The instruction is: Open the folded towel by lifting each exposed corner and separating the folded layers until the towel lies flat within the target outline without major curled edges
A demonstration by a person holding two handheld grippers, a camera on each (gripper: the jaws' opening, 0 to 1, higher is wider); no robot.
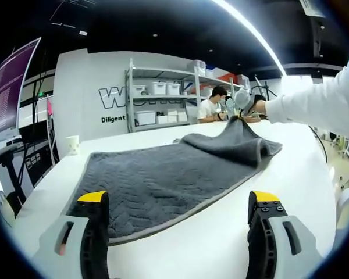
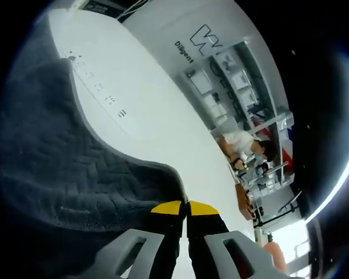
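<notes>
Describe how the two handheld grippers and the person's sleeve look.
The left gripper has two pale grey moulded jaws with slot cut-outs, black inner faces with screws and yellow tips. The right gripper has the same grey bodies, black fingers and yellow tips. In the left gripper view, the person's sleeve is white.

In the left gripper view the towel (image 1: 163, 180) lies spread on the counter (image 1: 296, 174) at frame centre, its upper-right corner lifted off the surface by the right gripper (image 1: 239, 113). The left gripper (image 1: 177, 203) sits at the bottom, jaws either side of the towel's near edge. A cup (image 1: 73, 144) stands at left, shelves (image 1: 163, 96) behind.
</notes>
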